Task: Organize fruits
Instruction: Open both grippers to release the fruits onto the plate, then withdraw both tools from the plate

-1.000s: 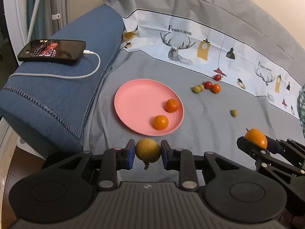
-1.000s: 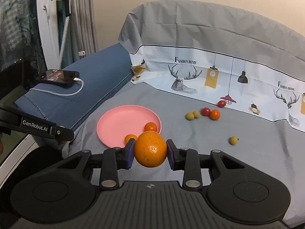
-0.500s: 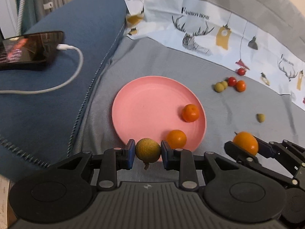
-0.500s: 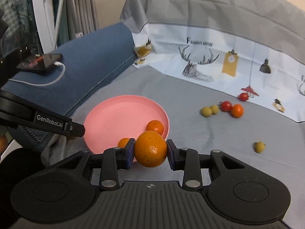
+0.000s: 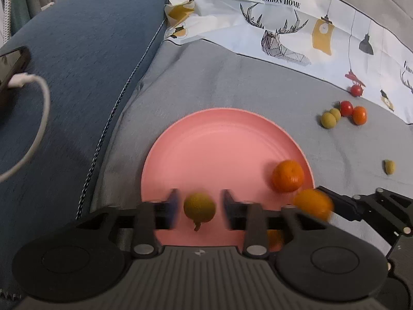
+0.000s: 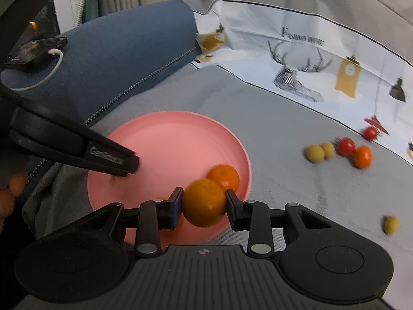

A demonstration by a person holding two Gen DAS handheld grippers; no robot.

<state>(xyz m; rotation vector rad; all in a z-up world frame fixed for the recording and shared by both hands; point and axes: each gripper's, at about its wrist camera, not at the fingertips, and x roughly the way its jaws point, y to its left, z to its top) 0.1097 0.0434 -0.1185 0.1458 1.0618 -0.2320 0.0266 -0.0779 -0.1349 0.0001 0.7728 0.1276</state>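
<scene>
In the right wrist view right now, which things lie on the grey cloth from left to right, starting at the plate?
Pink plate → pair of yellow-green fruits → red tomato → small orange fruit → lone yellow-green fruit.

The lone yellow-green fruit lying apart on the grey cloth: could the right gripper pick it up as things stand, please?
Probably not yet. The right gripper is shut on an orange, so nothing else fits between its pads. The cloth around the lone yellow-green fruit is bare, so once the orange is released the way looks free.

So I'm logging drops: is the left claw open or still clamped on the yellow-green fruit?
Open, and opening: in the left wrist view the left claw shows gaps on both sides of the yellow-green fruit, over the pink plate.
</scene>
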